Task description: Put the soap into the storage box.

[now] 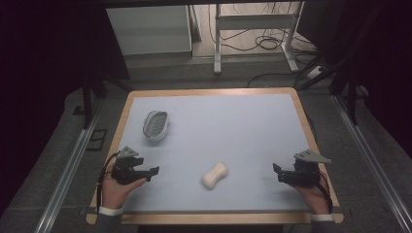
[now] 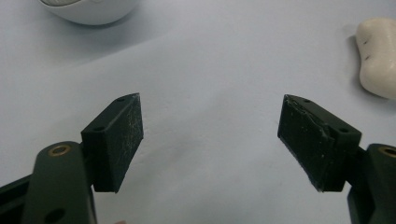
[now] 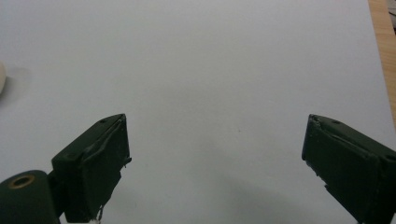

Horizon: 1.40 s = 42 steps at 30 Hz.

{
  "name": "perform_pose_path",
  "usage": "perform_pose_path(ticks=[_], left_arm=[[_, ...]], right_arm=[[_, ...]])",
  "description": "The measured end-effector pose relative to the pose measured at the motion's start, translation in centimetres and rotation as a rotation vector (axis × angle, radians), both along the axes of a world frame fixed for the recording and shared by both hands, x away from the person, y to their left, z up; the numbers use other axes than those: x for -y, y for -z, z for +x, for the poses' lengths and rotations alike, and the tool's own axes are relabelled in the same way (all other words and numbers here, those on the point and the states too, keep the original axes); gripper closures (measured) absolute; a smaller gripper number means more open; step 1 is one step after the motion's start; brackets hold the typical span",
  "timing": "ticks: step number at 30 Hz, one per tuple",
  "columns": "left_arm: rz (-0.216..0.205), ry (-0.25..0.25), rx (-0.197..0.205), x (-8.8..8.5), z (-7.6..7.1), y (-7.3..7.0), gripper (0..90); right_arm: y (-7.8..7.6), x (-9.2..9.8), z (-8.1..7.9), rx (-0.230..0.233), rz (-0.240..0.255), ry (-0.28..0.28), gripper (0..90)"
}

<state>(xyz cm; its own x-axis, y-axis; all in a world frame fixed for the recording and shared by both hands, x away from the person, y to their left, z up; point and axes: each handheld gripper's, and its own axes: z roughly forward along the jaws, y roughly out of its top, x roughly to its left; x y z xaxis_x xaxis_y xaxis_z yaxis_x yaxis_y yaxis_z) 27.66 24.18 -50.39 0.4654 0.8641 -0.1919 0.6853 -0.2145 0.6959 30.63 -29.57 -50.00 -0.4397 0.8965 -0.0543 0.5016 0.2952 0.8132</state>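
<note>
A cream, peanut-shaped bar of soap (image 1: 215, 175) lies near the front middle of the pale blue table mat (image 1: 233, 126). A white oval soap dish (image 1: 156, 124) with a slotted inner tray stands at the mat's left. My left gripper (image 1: 154, 173) rests at the front left, held in a hand, jaws wide open over bare mat (image 2: 210, 126). The soap (image 2: 377, 56) lies off to its right and the dish (image 2: 91, 10) beyond it. My right gripper (image 1: 276, 170) sits at the front right, open (image 3: 215, 140) and empty, with the soap's edge (image 3: 2, 77) at the far left.
The wooden table edge (image 1: 306, 121) frames the mat and shows at the right (image 3: 380, 28). Behind the table stand a white cabinet (image 1: 148, 29) and a metal desk frame (image 1: 257, 29) with cables on the floor.
</note>
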Motion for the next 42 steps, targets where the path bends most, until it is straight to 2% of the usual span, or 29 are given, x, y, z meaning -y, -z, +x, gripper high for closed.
perform_pose_path(ticks=[2, 4, 5, 6, 7, 9, 10, 15, 18, 19, 26, 27, 35, 42], left_arm=[[0.0, -0.008, 0.001, 0.0, 0.0, 0.0, 22.7], [0.032, -0.049, 0.001, -0.1, 0.0, 0.0, 22.9], [0.019, -0.059, 0.011, -0.1, -0.1, -0.2, 23.6], [-0.002, -0.059, 0.013, -0.1, -0.2, -0.4, 24.3], [-0.003, -0.055, 0.007, 0.0, -0.2, -0.6, 24.4], [0.008, -0.055, 0.004, 0.0, -0.2, -0.7, 24.6], [0.027, -0.053, 0.001, 0.3, -0.2, -1.1, 24.7], [0.044, -0.022, -0.011, 0.7, -0.2, -1.9, 24.5], [0.04, -0.013, -0.014, 0.8, -0.2, -2.1, 24.2], [0.036, -0.007, -0.018, 0.8, -0.3, -2.3, 24.2], [0.035, 0.019, -0.015, 1.5, -0.2, -3.1, 24.1], [0.045, 0.041, -0.012, 2.0, -0.1, -3.4, 24.1], [0.056, 0.067, 0.016, 4.0, 0.2, -4.2, 24.3], [0.072, 0.098, 0.006, 5.2, 0.6, -4.5, 24.2]], right_arm=[[0.0, 0.1, 0.0, -0.003, 0.006, 0.0, 7.2], [0.0, 0.2, -0.1, -0.012, 0.016, 0.002, 7.2], [0.0, 0.3, -0.1, -0.012, 0.02, -0.004, 7.2], [0.0, 0.3, -0.2, -0.007, 0.023, -0.01, 7.3], [0.0, 0.4, -0.2, -0.008, 0.029, -0.016, 7.3], [0.0, 0.5, -0.2, -0.009, 0.028, -0.016, 7.3], [0.0, 0.6, -0.2, -0.014, 0.018, -0.007, 7.4], [-0.2, 0.9, -0.2, -0.012, 0.027, -0.001, 7.6], [-0.3, 0.9, -0.3, -0.014, 0.038, -0.008, 7.8], [-0.2, 0.8, -0.3, -0.016, 0.016, 0.007, 7.9], [-0.2, 0.6, -0.3, -0.02, 0.001, 0.007, 8.0], [-0.2, 0.6, -0.4, -0.016, 0.0, 0.008, 8.1], [-0.1, 0.9, -0.3, -0.025, -0.016, 0.035, 8.2], [-0.2, 1.1, -0.3, -0.021, -0.012, 0.045, 8.4]])
